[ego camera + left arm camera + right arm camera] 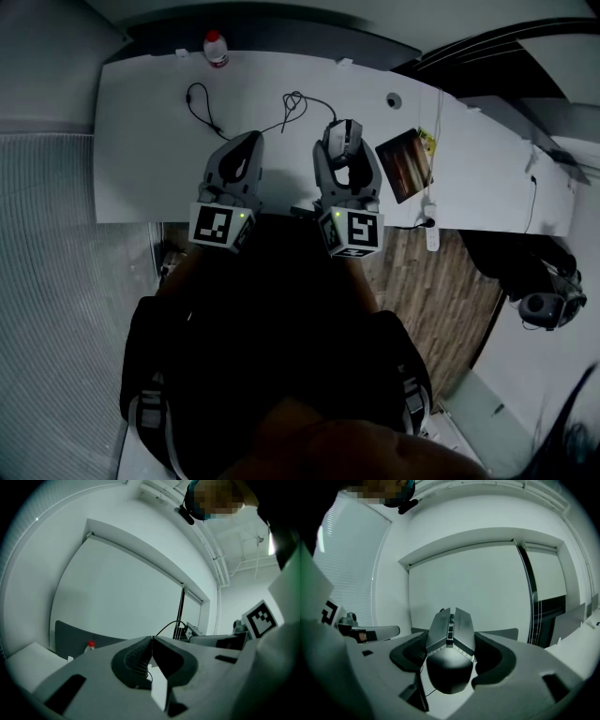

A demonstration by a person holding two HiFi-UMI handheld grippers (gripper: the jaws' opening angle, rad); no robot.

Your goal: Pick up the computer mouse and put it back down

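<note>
A grey and black computer mouse [343,141] is clamped between the jaws of my right gripper [344,156], held above the white desk [141,141]. In the right gripper view the mouse [450,648] fills the gap between the two dark pads, its nose pointing away from the camera at the wall. Its black cable [295,105] trails left across the desk. My left gripper [246,148] hovers beside it to the left, jaws shut with nothing between them; in the left gripper view its pads [136,663] meet at the tips.
A small bottle with a red cap [216,49] stands at the desk's far edge. A dark tablet-like slab [405,165] lies right of the mouse, and a white power strip [430,225] hangs at the near edge. Wooden floor [441,300] lies below.
</note>
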